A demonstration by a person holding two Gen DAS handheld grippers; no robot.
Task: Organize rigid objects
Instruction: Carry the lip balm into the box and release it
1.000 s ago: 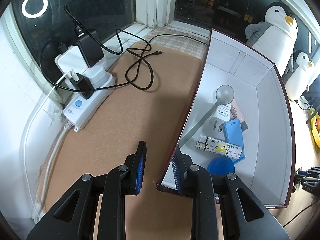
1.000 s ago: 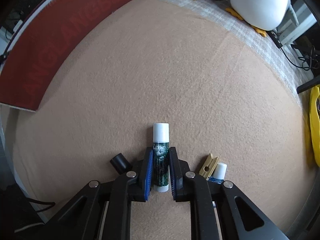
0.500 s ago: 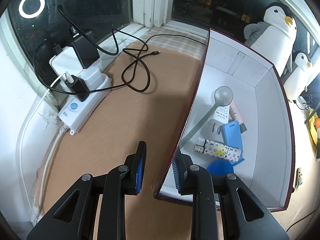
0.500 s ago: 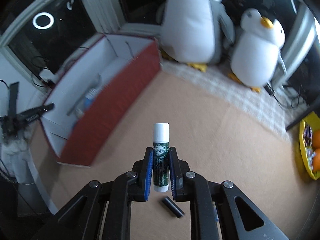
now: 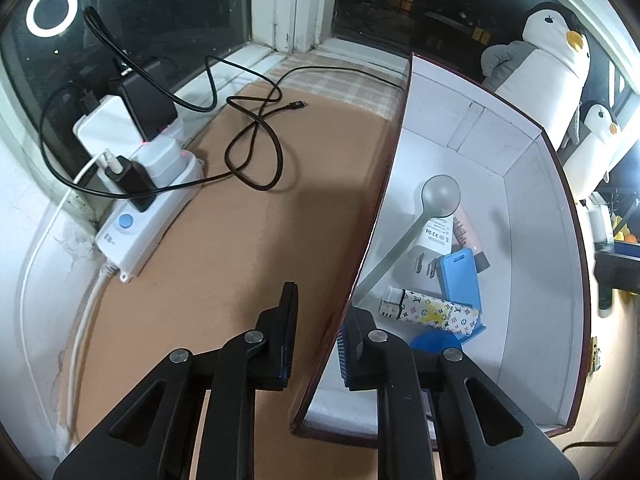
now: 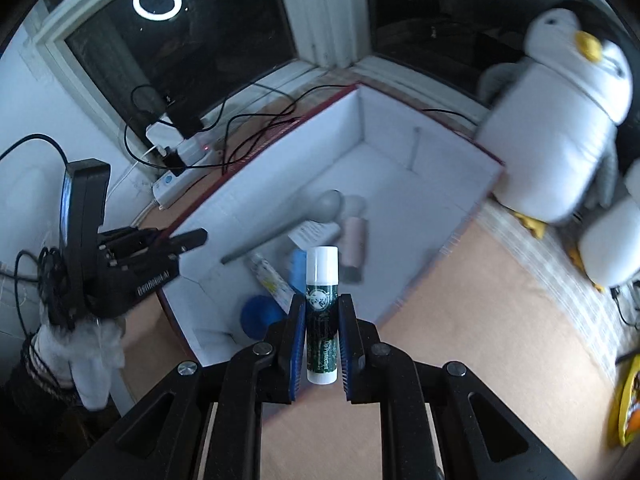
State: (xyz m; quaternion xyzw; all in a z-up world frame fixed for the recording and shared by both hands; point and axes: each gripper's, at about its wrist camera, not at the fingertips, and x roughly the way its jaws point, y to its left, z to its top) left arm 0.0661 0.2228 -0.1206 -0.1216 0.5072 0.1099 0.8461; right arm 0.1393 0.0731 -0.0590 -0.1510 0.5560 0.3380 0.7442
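Observation:
A red box with a white inside (image 5: 540,280) lies open on the tan table. It holds a grey spoon (image 5: 440,196), a white adapter (image 5: 436,236), a blue case (image 5: 458,276), a patterned lighter (image 5: 432,312) and a blue round lid (image 5: 434,340). My left gripper (image 5: 318,336) straddles the box's left wall, and its jaws are closing with the wall between them; the left pad still stands slightly off it. My right gripper (image 6: 322,304) is shut on a green lip balm with a white cap (image 6: 322,280). It hangs above the near end of the box (image 6: 380,168). The left gripper (image 6: 196,238) shows at that box's rim.
A white power strip with plugs (image 5: 148,208) and a looping black cable (image 5: 256,152) lie left of the box by the window. Two plush penguins (image 6: 560,120) stand behind the box. A yellow container (image 6: 624,408) sits at the far right edge. A gloved hand (image 6: 88,344) holds the left gripper.
The right gripper has risen from the table with the lip balm and swung over toward the box. The left gripper's jaws have narrowed around the box wall; that hand has stayed put.

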